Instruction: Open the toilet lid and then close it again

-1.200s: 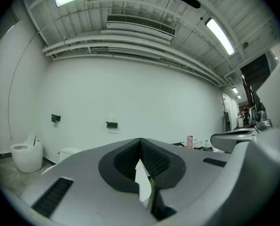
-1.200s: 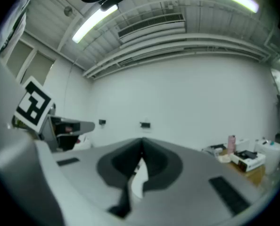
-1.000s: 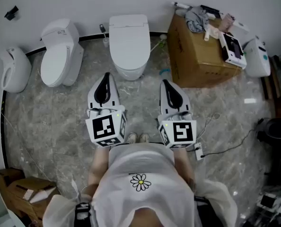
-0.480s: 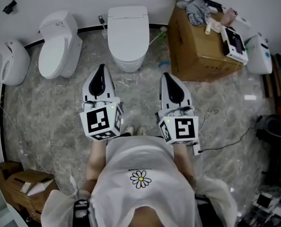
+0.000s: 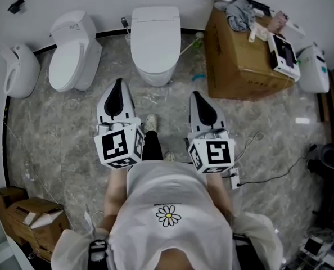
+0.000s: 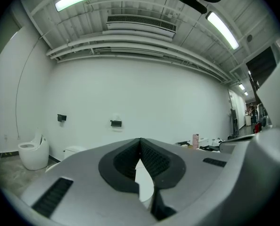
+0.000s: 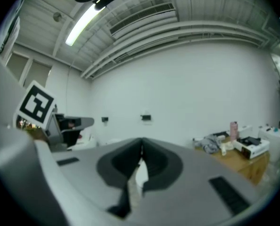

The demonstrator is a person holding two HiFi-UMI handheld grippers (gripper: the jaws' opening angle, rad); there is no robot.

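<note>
The white toilet (image 5: 154,38) stands against the far wall with its lid (image 5: 155,30) down. My left gripper (image 5: 120,83) is held level and shut, empty, short of the toilet's front and a little to its left. My right gripper (image 5: 196,94) is shut and empty too, off to the toilet's right and nearer the cardboard box. In the left gripper view the jaws (image 6: 140,141) meet with nothing between them. The right gripper view shows the same for its jaws (image 7: 141,150), with the left gripper's marker cube (image 7: 36,105) at the left.
A second white toilet (image 5: 71,58) and a white urinal-like fixture (image 5: 18,69) stand left of the middle toilet. A big cardboard box (image 5: 246,61) with cloth and gadgets on top stands at the right. Cables (image 5: 268,170) cross the marble floor. My shoe (image 5: 150,122) is between the grippers.
One foot has stepped forward between the grippers. Both grippers stay shut and hold roughly the same place in the view; the right one sits slightly lower.
</note>
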